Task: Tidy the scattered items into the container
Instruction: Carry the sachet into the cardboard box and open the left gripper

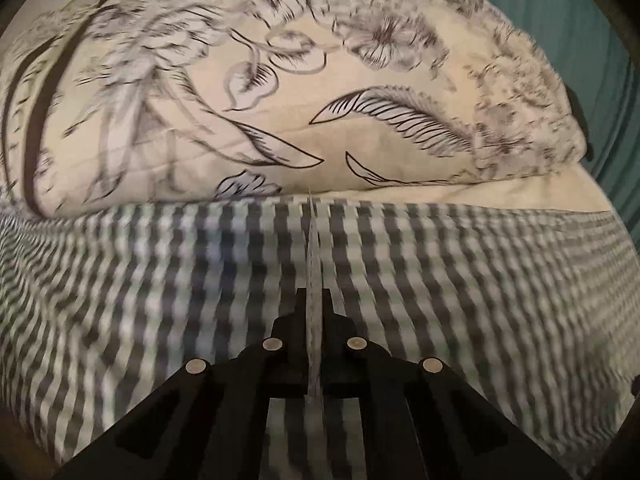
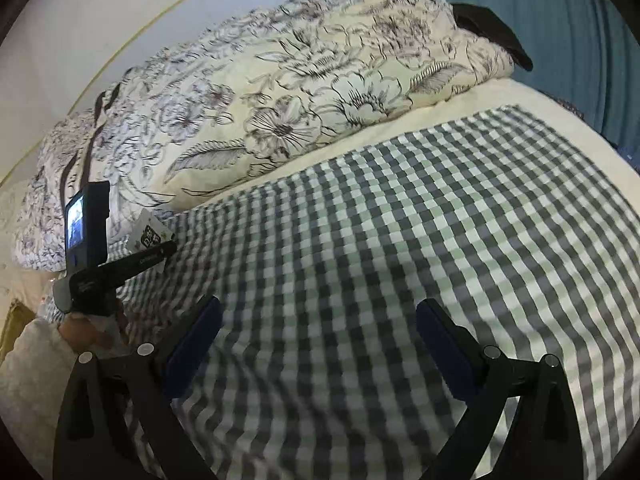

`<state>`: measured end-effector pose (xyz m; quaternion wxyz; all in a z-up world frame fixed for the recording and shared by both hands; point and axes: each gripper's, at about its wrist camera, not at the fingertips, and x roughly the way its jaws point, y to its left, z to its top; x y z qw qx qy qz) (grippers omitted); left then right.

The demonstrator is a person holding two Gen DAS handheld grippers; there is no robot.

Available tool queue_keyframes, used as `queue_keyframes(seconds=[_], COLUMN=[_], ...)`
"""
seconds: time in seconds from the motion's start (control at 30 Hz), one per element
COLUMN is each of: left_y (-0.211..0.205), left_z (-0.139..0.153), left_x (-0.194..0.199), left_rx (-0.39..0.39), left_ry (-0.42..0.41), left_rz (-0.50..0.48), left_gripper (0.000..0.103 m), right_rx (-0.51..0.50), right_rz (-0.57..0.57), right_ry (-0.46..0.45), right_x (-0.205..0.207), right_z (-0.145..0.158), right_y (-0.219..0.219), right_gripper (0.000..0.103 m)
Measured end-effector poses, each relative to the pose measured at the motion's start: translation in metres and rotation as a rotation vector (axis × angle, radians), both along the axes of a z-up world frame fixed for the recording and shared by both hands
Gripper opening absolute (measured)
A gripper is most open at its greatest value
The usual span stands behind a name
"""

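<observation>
1. Left tongs: black, nearest the left wrist lens, pressed together on a thin flat card seen edge-on. The card stands upright between the fingers and runs forward past their tips.
2. Same card in the right wrist view: white with a dark printed pattern, pinched at the tip of the left tongs, which sit at the far left just above the bed cover.
3. Right tongs: black with blue pads, spread wide apart, holding nothing, poised over the checked cover and well apart from the card.
4. Checked cover: grey and white, spread on the bed beneath both tools.
5. Floral duvet: cream with dark line-drawn flowers, bunched along the far edge of the checked cover.
6. Teal curtain: behind the bed, upper right.
7. Container: not seen in either view.
</observation>
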<state>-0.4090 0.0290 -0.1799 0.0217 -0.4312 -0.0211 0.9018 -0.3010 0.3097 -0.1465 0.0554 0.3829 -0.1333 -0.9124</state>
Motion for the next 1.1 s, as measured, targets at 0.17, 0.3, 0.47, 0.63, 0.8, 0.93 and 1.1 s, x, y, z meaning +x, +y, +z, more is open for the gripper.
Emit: queue_keyframes(seconds=[0.17,0.3,0.47,0.63,0.8,0.93,1.1], left_y=[0.000,-0.002,-0.017,-0.049,-0.092,-0.139,-0.187], left_z=[0.053,0.112,0.175,0.206,0.220,0.222,0.209], left_x=[0.080,0.153,0.255,0.335,0.373,0.387,0.380], left_rx=[0.000,0.014,0.046,0.048,0.046,0.026,-0.011], left_ry=[0.071,0.124,0.211,0.274,0.301,0.302,0.263], left_rz=[-0.038,-0.062,-0.046,-0.015,0.039,0.100,0.150], left_gripper=[0.003,0.003,0.003,0.003,0.003,0.003,0.003], right_rx=[0.009,0.024,0.069,0.077,0.074,0.090,0.092], right_rz=[-0.003,0.000,0.034,0.077,0.123,0.170,0.228], right_ry=[0.043,0.085,0.123,0.157,0.197,0.234,0.239], right_x=[0.047,0.105,0.191,0.257,0.296,0.314,0.319], right_z=[0.030,0.063,0.102,0.121,0.140,0.154,0.153], right_y=[-0.010,-0.022,-0.048,-0.077,-0.115,-0.155,-0.204], right_gripper=[0.098,0.098,0.098,0.098,0.098,0.098,0.099])
